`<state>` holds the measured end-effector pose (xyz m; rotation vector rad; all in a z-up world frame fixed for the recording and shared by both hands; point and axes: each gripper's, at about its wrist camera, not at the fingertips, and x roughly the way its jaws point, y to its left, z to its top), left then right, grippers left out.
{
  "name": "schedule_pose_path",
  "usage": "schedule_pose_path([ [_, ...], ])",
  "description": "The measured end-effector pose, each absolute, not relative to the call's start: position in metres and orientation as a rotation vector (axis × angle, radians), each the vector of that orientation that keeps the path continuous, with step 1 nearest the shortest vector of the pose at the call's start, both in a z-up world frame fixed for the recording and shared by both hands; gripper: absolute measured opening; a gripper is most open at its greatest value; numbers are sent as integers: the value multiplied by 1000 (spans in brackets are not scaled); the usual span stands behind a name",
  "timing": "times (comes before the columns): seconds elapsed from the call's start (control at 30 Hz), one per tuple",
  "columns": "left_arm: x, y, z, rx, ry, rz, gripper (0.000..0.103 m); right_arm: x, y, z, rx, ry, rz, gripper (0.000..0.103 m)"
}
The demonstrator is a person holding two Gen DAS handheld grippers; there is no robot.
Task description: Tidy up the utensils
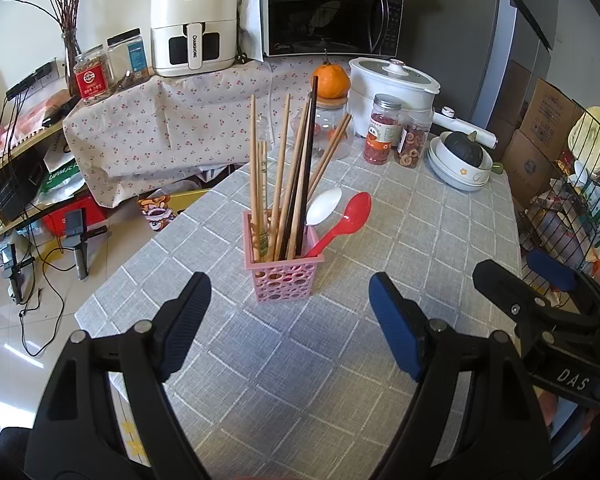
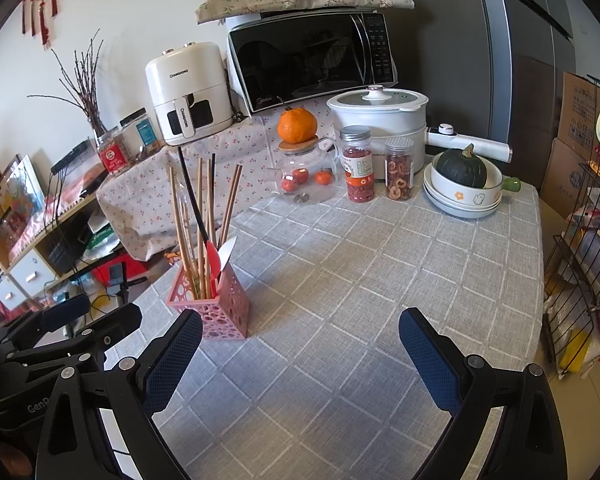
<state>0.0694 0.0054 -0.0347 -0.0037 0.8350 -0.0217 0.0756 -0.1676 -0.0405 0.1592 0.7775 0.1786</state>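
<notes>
A pink perforated holder (image 1: 286, 278) stands on the grey checked tablecloth (image 1: 340, 360). It holds several wooden chopsticks (image 1: 278, 184), a black pair, a red spoon (image 1: 346, 218) and a white spoon (image 1: 323, 207). My left gripper (image 1: 290, 320) is open and empty just in front of the holder. The holder also shows in the right wrist view (image 2: 212, 304), at the left. My right gripper (image 2: 300, 356) is open and empty, to the right of the holder, over bare cloth. The right gripper also shows at the right edge of the left wrist view (image 1: 540, 300).
At the table's far end stand a glass teapot (image 2: 306, 172) with an orange (image 2: 297, 125) on top, two snack jars (image 2: 357, 164), stacked bowls with a green squash (image 2: 462, 188) and a white cooker (image 2: 380, 116). A wire rack (image 2: 580, 264) stands to the right.
</notes>
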Motion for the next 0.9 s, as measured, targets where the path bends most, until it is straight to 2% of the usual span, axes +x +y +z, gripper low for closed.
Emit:
schedule_pose_path([
  [0.9, 71, -1, -37, -7, 844, -30, 81, 75, -166, -46, 148, 787, 183, 100],
])
